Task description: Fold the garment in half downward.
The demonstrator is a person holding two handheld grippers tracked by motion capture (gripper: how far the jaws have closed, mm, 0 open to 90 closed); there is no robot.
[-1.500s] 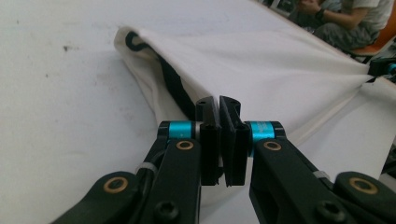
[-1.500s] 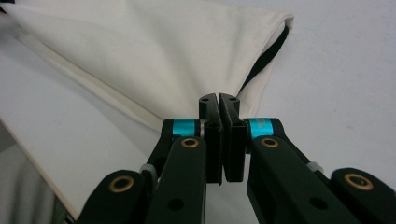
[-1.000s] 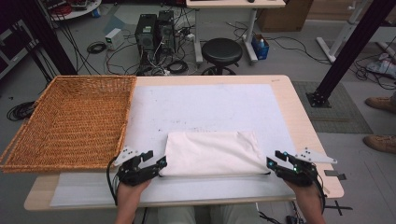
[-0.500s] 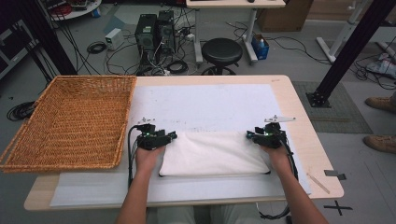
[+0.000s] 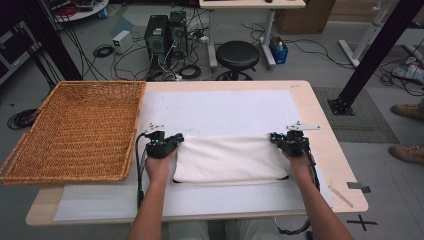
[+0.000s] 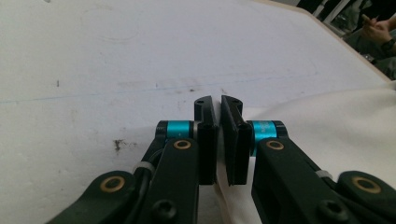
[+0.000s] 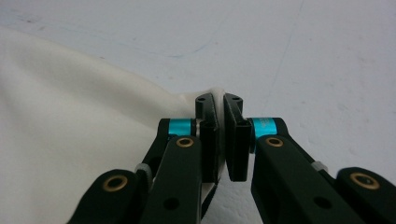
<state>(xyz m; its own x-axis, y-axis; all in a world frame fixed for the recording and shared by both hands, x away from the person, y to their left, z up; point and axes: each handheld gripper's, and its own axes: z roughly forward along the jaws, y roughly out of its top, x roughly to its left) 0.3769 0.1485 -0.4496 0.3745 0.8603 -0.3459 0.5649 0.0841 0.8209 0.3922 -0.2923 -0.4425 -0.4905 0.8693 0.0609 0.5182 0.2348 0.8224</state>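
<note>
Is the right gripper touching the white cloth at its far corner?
Touching. In the right gripper view, the right gripper has its jaws shut on a pinched fold of the white cloth, and the fabric shows between them.

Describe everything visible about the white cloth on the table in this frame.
The white cloth is a soft off-white fabric, folded into a wide, slightly puffy rectangle. It lies flat on the white sheet over the wooden table, near the person's edge, right of the wicker basket. The left tool is shut on its far left corner, the right tool on its far right corner.
</note>
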